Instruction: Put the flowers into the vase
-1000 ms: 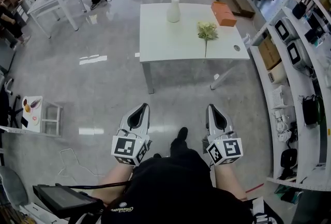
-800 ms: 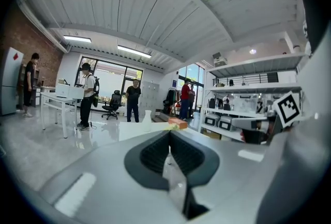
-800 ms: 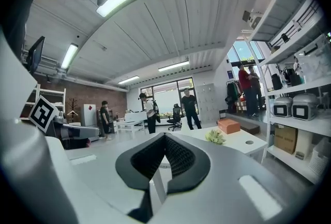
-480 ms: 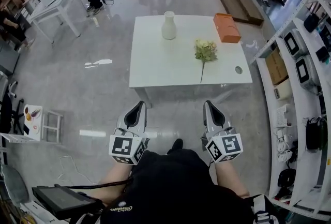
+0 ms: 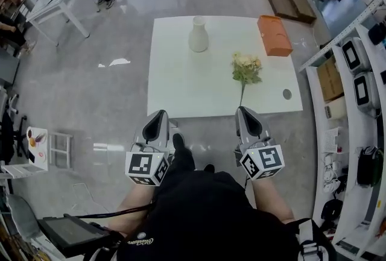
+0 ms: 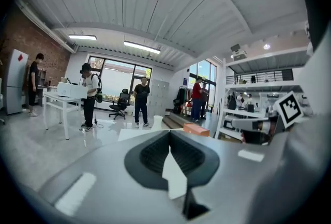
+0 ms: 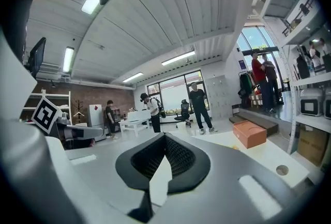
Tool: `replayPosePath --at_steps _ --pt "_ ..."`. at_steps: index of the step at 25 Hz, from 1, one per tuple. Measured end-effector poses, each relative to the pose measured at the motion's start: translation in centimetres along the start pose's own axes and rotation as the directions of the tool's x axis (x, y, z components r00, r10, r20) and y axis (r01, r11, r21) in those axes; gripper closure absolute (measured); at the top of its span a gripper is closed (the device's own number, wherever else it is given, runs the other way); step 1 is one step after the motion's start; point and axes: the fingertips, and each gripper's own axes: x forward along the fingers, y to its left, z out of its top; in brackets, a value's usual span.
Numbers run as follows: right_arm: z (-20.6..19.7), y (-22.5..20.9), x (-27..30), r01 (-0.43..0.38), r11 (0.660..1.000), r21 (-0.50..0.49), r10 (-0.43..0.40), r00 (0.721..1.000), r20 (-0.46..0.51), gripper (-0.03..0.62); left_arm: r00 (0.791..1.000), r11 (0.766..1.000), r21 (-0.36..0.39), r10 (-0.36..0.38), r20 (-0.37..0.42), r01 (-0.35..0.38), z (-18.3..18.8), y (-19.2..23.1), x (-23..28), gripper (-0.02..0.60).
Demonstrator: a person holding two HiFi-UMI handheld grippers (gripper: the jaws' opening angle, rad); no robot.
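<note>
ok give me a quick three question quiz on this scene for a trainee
1. True or false: the flowers already stand in the vase.
2. What sits at the far right of the table? A an orange box; B a laptop; C a cup.
3. Fill in: the jaws of the left gripper and right gripper are ____.

Key: 1 false, they lie flat on the table, apart from the vase; 2 A; 3 shut, with nothing between them.

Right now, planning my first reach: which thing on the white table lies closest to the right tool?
The flowers, stem toward the right tool; the vase and orange box sit farther back.
</note>
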Motion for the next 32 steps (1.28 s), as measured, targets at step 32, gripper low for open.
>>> replayPosePath --at_steps 32 --pt "-0.9 -10.5 18.0 0.161 0.987 0.014 -0.153 0.963 -0.222 0.594 0.966 0.980 -0.020 -0.199 -0.162 0.199 0.8 3.6 21.9 0.574"
